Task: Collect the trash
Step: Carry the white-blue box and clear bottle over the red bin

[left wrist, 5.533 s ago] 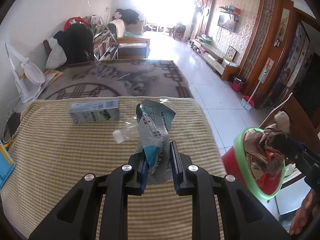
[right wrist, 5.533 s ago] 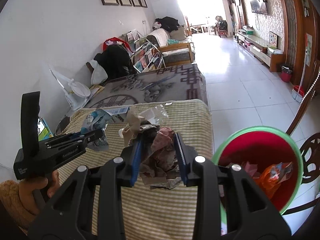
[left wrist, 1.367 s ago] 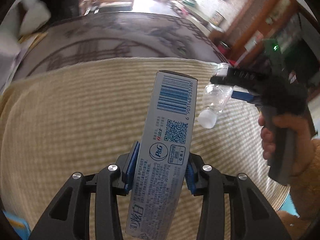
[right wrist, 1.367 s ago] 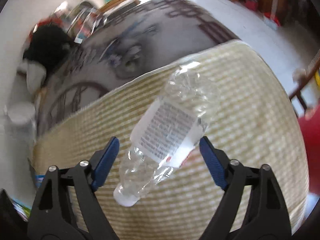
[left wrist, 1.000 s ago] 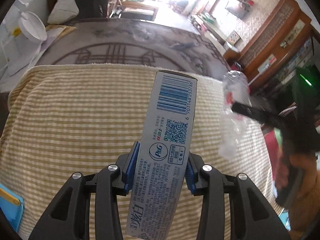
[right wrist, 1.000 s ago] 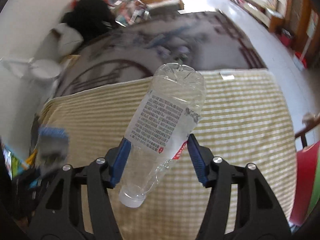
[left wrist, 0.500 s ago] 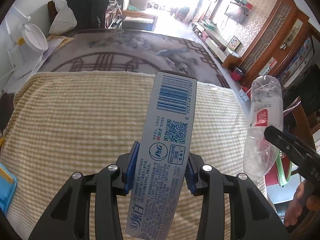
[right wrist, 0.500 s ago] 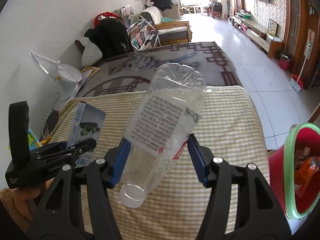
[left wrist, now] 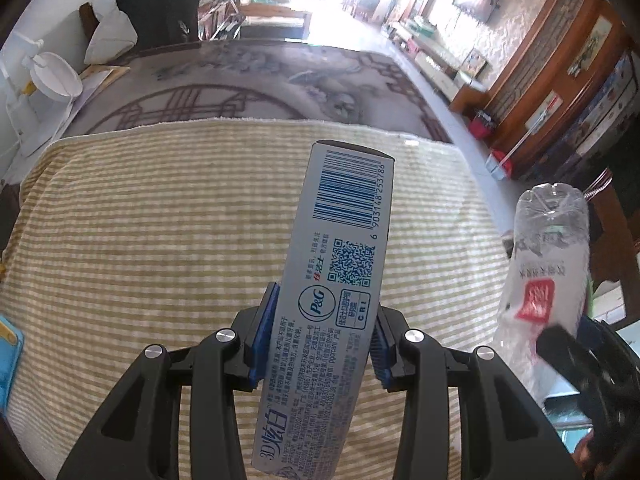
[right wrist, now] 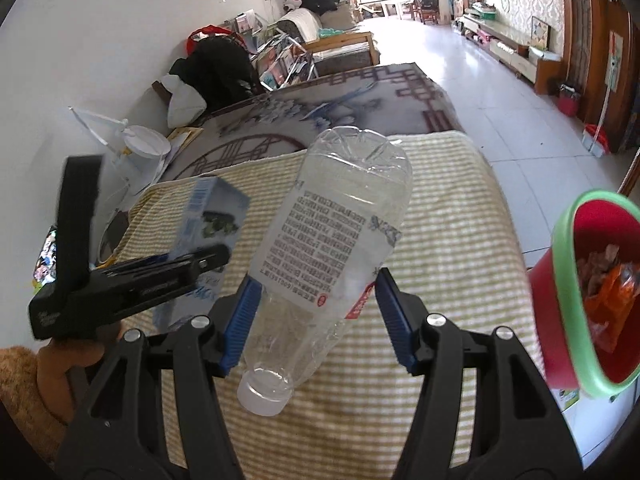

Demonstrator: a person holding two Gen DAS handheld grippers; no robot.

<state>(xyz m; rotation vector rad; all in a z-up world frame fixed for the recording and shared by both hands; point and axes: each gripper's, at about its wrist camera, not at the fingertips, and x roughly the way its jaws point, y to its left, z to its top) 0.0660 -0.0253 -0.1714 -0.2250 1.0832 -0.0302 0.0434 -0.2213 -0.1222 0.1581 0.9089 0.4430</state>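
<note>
- Toothpaste box (left wrist: 340, 280), long and pale grey-blue, clamped between the blue pads of the left gripper (left wrist: 320, 336); barcode end pointing away from the camera, printed end running back under the lens.
- Same box (right wrist: 204, 232) seen from the right wrist view, gripped by the left gripper (right wrist: 200, 264), held above the near left part of the striped cloth.
- Hand (right wrist: 76, 356) wrapped round the left tool's handle, with a fuzzy brown sleeve (right wrist: 20, 384) at the lower left edge.
- Clear plastic bottle (right wrist: 332, 248), empty and crumpled, pinched across its labelled middle by the right gripper (right wrist: 316, 312); jaws set moderately wide around it, blue pads (right wrist: 240, 320) pressing both sides.
- Bottle tilted, white cap (right wrist: 264, 392) nearest the camera and low, dimpled base up and away.
- From the left wrist view, same bottle (left wrist: 548, 272) standing at the far right with a red label patch, right gripper's black finger across its lower part.
- Yellow-and-white striped cloth (left wrist: 160, 240) spread over the surface below both tools, bare where visible.
- Red bin (right wrist: 592, 292) with a green rim at the right edge of the right wrist view, off the cloth's right side, holding orange and brownish wrappers.
- Patterned grey rug (right wrist: 320, 112) lying beyond the cloth, white tiled floor (right wrist: 480, 80) to its right.
- White fan (left wrist: 52, 76) by the wall at the left.
</note>
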